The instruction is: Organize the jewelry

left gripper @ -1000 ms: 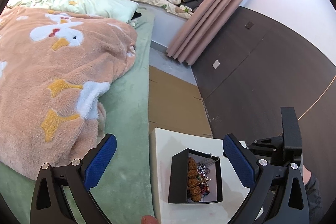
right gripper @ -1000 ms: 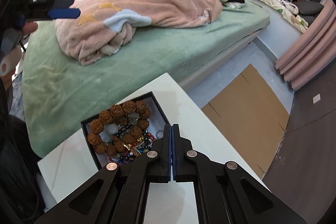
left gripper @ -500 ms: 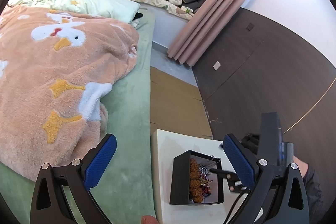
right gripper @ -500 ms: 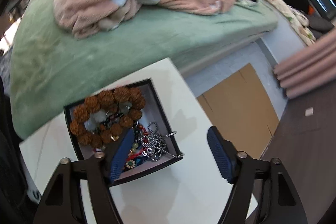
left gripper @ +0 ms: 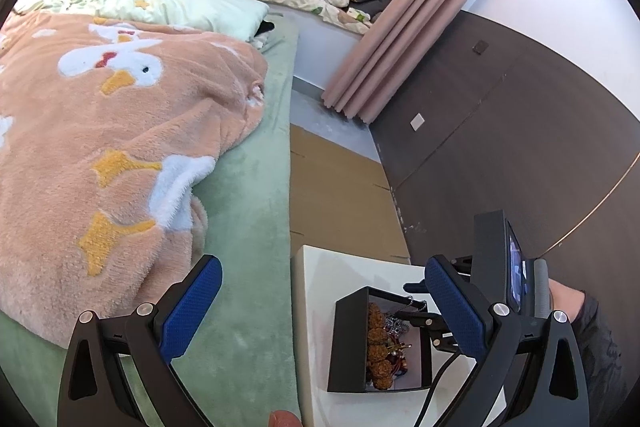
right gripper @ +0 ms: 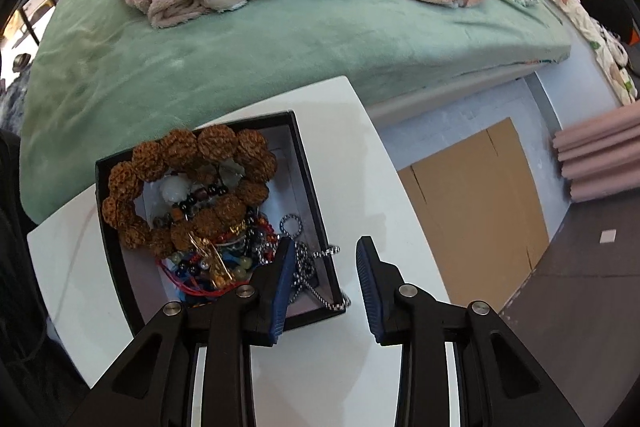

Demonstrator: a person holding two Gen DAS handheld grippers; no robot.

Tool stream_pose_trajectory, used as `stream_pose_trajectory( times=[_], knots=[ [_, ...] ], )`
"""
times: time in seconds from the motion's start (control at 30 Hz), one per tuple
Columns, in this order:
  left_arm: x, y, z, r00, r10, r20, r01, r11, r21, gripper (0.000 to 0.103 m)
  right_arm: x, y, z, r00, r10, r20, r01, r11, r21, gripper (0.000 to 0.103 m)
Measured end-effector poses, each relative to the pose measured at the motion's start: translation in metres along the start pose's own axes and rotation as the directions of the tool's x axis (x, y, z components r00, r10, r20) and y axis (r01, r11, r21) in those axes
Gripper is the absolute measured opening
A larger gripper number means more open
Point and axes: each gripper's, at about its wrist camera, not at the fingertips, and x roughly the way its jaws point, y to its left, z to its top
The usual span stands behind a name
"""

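Hanging over the near right corner of the black jewelry box, the right gripper points steeply down with its blue pads apart; its jaws have just been closing a little, and the box's right wall and the silver bead chain draped over it lie between them, not pressed. The box sits on a white table beside the green bed. Inside it lie a brown seed-bead bracelet, small coloured beads and a gold piece. The left gripper stands to the left, jaws wide apart and empty, partly over the bed's edge. A pink duck blanket lies on the bed. No writing or brand is legible anywhere.
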Motion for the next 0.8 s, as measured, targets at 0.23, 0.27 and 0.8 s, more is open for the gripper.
stream_pose_trajectory(
  times=[0.23,0.27,0.8],
  knots=[
    [-0.001,0.001,0.000,1.000,-0.001,-0.003,0.001,1.000,0.000,0.101,0.001,-0.003,0.003,1.000,0.024,0.010,-0.024,1.000,0.001,0.014],
    [0.000,0.001,-0.001,1.000,-0.002,-0.004,0.002,1.000,0.001,0.101,-0.001,-0.003,0.002,1.000,0.025,0.015,-0.025,1.000,0.004,0.014],
    [-0.008,-0.003,-0.001,1.000,-0.030,0.009,0.030,1.000,0.000,0.101,-0.101,0.008,-0.007,0.984,-0.052,0.173,0.046,0.998,0.042,0.013]
  ],
)
